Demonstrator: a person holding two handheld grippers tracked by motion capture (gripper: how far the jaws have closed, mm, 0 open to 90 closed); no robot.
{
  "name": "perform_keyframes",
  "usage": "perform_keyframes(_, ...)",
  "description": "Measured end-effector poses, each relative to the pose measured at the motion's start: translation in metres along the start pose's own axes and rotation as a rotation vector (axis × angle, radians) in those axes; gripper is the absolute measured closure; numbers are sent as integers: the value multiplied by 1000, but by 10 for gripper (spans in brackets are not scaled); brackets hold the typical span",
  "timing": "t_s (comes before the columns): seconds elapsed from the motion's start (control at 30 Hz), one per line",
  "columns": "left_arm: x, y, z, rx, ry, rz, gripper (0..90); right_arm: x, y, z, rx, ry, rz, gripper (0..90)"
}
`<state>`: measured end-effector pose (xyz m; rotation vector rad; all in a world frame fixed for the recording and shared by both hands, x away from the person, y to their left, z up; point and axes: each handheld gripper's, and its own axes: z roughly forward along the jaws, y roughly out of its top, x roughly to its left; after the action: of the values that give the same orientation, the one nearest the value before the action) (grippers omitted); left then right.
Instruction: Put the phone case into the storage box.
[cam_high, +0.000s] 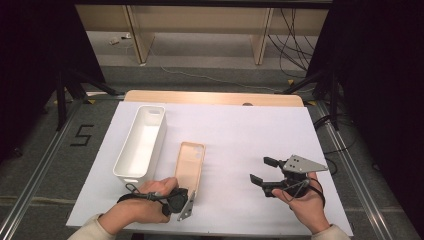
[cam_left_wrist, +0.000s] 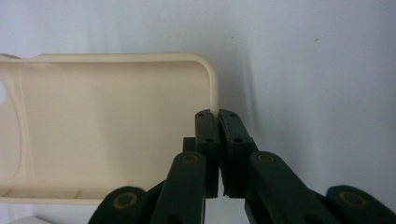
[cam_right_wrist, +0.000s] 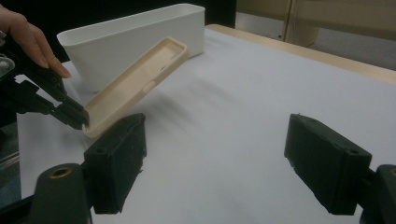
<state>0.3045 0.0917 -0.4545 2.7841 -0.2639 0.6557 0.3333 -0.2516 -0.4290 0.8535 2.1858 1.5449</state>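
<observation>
Two grippers, one phone case on the white table.

The left gripper (cam_left_wrist: 218, 116) has its jaws squeezed tight on the near edge of the cream phone case (cam_high: 190, 162). The case is tilted up, just beside the long white bin (cam_high: 141, 142). The right gripper (cam_high: 261, 171) hangs well apart from it, with jaws wide open and nothing in them.

Phone case (cam_left_wrist: 107, 126): left end with camera cutout cut off by left edge of left gripper view; near rim partly behind left tool (cam_left_wrist: 218, 116).
In high view, case's near end hidden under left tool (cam_high: 189, 204) and hand (cam_high: 145, 200).
White bin (cam_right_wrist: 140, 42): end nearest case's gripped corner hidden behind case in right gripper view.
</observation>
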Motion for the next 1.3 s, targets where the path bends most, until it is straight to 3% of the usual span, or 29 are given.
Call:
perform_keyframes(0.03, 1, 0, 0, 6, -3, 1, 869, 1, 1, -1, 27, 2, 12, 221)
perform_keyframes(0.07, 1, 1, -1, 5, 4, 6, 869, 0, 1, 0, 20, 5, -1, 224)
perform_keyframes(0.1, 2, 1, -1, 5, 4, 7, 869, 2, 1, 2, 17, 26, 35, 225)
perform_keyframes(0.27, 4, 3, 0, 0, 17, 7, 869, 4, 4, 7, 2, 21, 10, 230)
perform_keyframes(0.33, 4, 5, 0, 5, 17, 15, 869, 6, 7, 9, 35, 18, 10, 233)
perform_keyframes(0.6, 8, 15, -1, -10, 26, 28, 869, 9, 12, 23, 11, 55, 34, 249)
perform_keyframes(0.67, 9, 18, -1, -16, 34, 30, 869, 9, 14, 24, 37, 39, 17, 251)
perform_keyframes(0.77, 10, 23, -2, -19, 42, 41, 869, 9, 15, 34, 24, 73, 52, 257)
perform_keyframes(0.87, 12, 27, -2, -26, 45, 49, 869, 8, 17, 37, 33, 63, 48, 261)
perform_keyframes(0.9, 14, 28, -3, -34, 55, 66, 869, 8, 17, 41, 16, 94, 68, 266)
perform_keyframes(1.07, 15, 31, -3, -33, 50, 50, 869, 6, 20, 53, 4, 118, 87, 273)
perform_keyframes(1.13, 16, 32, -3, -33, 55, 52, 869, 6, 22, 57, 15, 120, 106, 275)
perform_keyframes(1.17, 17, 33, -3, -45, 65, 76, 869, 5, 22, 63, 23, 124, 111, 279)
perform_keyframes(1.23, 15, 33, -4, -32, 63, 49, 869, 5, 22, 68, 47, 153, 126, 284)
perform_keyframes(1.3, 15, 35, -3, -34, 56, 54, 869, 6, 21, 70, 49, 161, 136, 288)
